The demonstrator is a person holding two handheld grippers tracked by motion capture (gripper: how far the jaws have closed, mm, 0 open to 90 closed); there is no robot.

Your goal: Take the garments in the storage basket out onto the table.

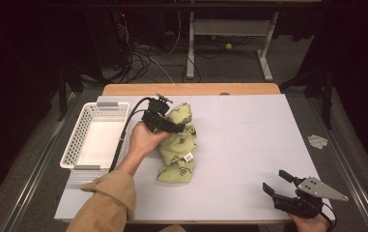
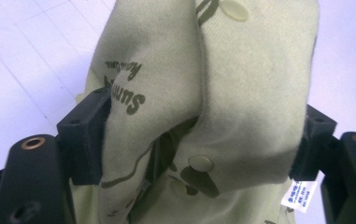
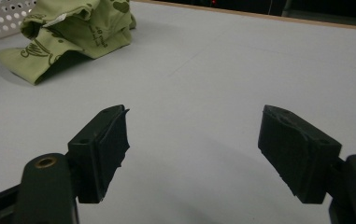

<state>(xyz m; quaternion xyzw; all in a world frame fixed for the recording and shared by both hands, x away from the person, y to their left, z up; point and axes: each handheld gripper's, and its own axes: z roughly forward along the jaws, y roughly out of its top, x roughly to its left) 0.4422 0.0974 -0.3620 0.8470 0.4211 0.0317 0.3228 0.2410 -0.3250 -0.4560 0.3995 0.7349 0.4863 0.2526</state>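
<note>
A crumpled light-green garment [image 1: 176, 145] with dark print and a white label lies on the white table [image 1: 249, 140], left of centre. My left gripper [image 1: 182, 128] reaches into its upper part from the left. In the left gripper view the garment [image 2: 241, 79] fills the gap of the left gripper [image 2: 203, 135]; the jaws stand wide and the cloth sits loosely between them, unsqueezed. My right gripper [image 1: 274, 181] rests near the table's front right corner, open and with nothing in it. The right gripper view shows the right gripper [image 3: 192, 140] over bare table, with the garment [image 3: 73, 28] far off at upper left.
A white perforated basket [image 1: 82, 125] stands at the table's left edge, beside the garment, and a corner of the basket [image 3: 0, 18] appears in the right gripper view. Beyond the far edge are cables and a desk frame on the floor.
</note>
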